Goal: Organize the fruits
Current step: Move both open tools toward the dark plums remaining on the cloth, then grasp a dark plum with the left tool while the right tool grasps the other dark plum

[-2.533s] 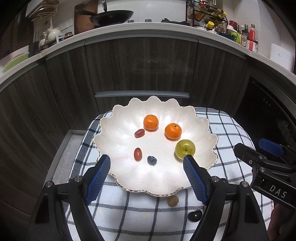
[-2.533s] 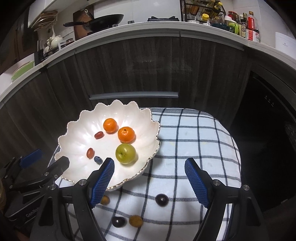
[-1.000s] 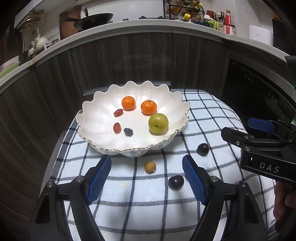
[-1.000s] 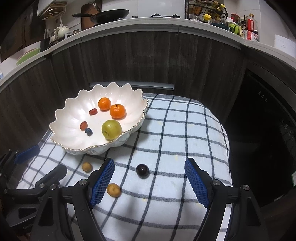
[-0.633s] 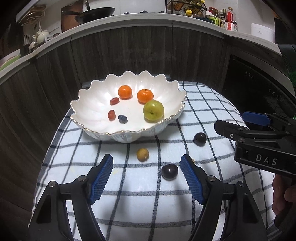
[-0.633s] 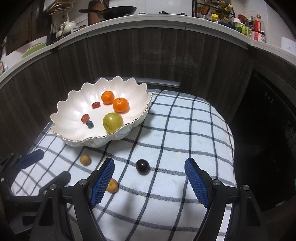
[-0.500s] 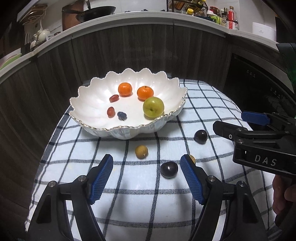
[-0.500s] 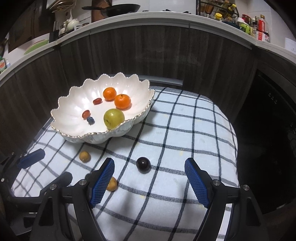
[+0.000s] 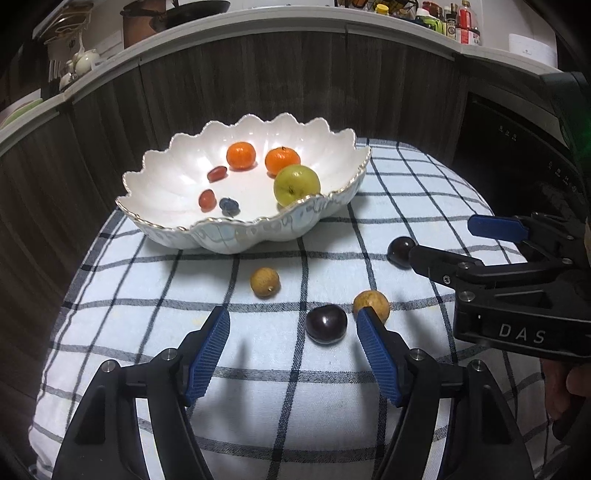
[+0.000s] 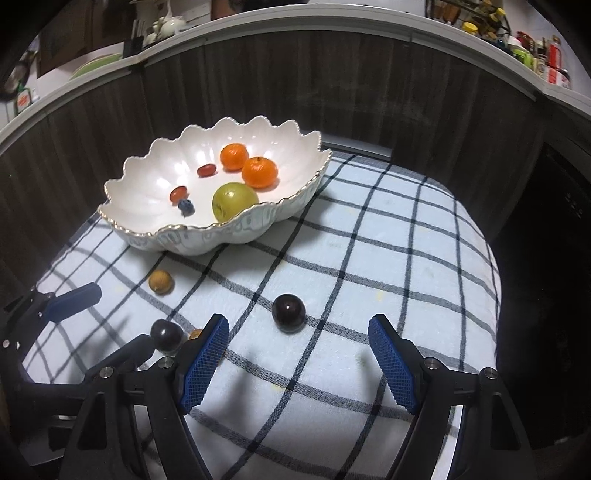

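A white scalloped bowl [image 9: 221, 223] [image 10: 177, 236] on the checked cloth holds two oranges [image 9: 241, 156], a green fruit [image 9: 296, 184], two small red fruits [image 9: 207, 199] and a blueberry [image 9: 229, 205]. Loose on the cloth lie two tan longans [image 9: 265, 281] [image 9: 371, 302] and two dark plums [image 9: 326, 324] [image 10: 289, 313]. My left gripper [image 9: 291, 332] hangs low over the cloth with its jaws closing. The near plum sits in the gap beside the right pad, untouched. My right gripper [image 10: 297, 332] stands open, the other plum just ahead of its gap.
Dark wood cabinet fronts [image 9: 295, 81] curve behind the cloth-covered surface, under a counter with bottles [image 9: 458, 22] and a pan. A dark appliance front [image 10: 554, 221] stands on the right. The cloth [image 10: 388, 229] right of the bowl is bare. A hand [image 9: 569, 384] holds the right gripper.
Both grippers have sunk toward the cloth, so the loose fruits sit closer and larger. The left jaws have narrowed a little. The fruits have not moved.
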Demonstrator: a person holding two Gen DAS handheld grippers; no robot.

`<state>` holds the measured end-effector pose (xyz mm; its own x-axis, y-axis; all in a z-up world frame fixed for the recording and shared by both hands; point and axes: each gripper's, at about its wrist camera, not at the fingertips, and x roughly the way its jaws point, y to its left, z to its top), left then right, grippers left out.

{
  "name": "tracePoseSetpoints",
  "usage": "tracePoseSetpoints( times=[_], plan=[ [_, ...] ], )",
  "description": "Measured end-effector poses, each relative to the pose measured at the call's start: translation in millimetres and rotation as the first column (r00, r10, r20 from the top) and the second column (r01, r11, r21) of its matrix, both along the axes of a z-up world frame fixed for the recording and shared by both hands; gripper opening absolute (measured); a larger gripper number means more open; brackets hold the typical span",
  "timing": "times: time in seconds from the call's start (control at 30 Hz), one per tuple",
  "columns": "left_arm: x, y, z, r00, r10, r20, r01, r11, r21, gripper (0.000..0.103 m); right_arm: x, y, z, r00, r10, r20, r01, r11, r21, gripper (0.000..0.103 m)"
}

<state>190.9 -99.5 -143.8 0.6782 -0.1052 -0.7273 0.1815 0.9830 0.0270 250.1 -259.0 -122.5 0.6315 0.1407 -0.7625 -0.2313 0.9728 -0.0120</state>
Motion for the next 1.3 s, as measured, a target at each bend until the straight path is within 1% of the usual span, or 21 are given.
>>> tracePoseSetpoints(
  times=[0.1, 0.3, 0.47, 0.57, 0.63, 0.73, 0.83, 1.07, 1.13, 1.23, 1.3],
  plan=[
    [1.3, -3.0, -5.9, 1.0, -0.014, -0.016, 0.014, 1.0, 0.002, 0.064, 2.0, 1.3, -3.7, 1.0, 0.022, 0.002, -0.022, 1.0, -0.009, 0.079],
    [4.5, -4.8, -15.2, 0.999, -0.009, -0.038, 0.009, 1.0, -0.004, 0.062, 8.2, -1.0, -11.0, 0.999, 0.037, 0.0, -0.037, 0.999, -0.02, 0.078],
    [7.9, -5.7, -22.0, 0.999, -0.011, -0.051, 0.01, 1.0, -0.015, 0.062, 14.2, -0.9, -18.3, 0.998, 0.057, -0.007, -0.057, 0.998, -0.023, 0.072],
    [9.7, -6.0, -25.6, 0.998, -0.009, -0.065, 0.007, 1.0, -0.025, 0.059, 17.4, -0.1, -23.4, 0.998, 0.066, -0.017, -0.066, 0.998, -0.023, 0.067],
    [10.7, -6.5, -27.3, 0.997, -0.009, -0.073, 0.007, 1.0, -0.029, 0.058, 19.3, 0.0, -25.1, 0.997, 0.071, -0.02, -0.072, 0.997, -0.015, 0.065],
    [11.5, -7.8, -29.6, 0.997, -0.013, -0.081, 0.011, 0.999, -0.035, 0.058, 22.0, 1.0, -27.1, 0.997, 0.078, -0.019, -0.078, 0.997, -0.011, 0.065],
    [12.2, -9.7, -31.8, 0.995, -0.022, -0.093, 0.018, 0.999, -0.04, 0.052, 25.5, 1.4, -30.8, 0.996, 0.081, -0.028, -0.081, 0.997, 0.001, 0.065],
    [13.8, -8.8, -31.6, 0.995, -0.02, -0.096, 0.014, 0.998, -0.061, 0.043, 27.5, 6.4, -34.7, 0.994, 0.1, -0.035, -0.1, 0.995, 0.014, 0.053],
    [14.9, -9.1, -31.8, 0.995, -0.016, -0.096, 0.011, 0.998, -0.056, 0.041, 28.1, 7.5, -35.2, 0.994, 0.101, -0.034, -0.101, 0.995, 0.01, 0.053],
    [15.9, -9.9, -31.8, 0.995, -0.017, -0.096, 0.012, 0.998, -0.053, 0.039, 31.0, 7.2, -37.1, 0.995, 0.097, -0.039, -0.096, 0.995, 0.012, 0.049],
    [15.5, -9.8, -31.2, 0.996, -0.017, -0.093, 0.012, 0.998, -0.054, 0.034, 32.6, 6.9, -39.1, 0.995, 0.093, -0.046, -0.092, 0.996, 0.013, 0.045]
  ],
)
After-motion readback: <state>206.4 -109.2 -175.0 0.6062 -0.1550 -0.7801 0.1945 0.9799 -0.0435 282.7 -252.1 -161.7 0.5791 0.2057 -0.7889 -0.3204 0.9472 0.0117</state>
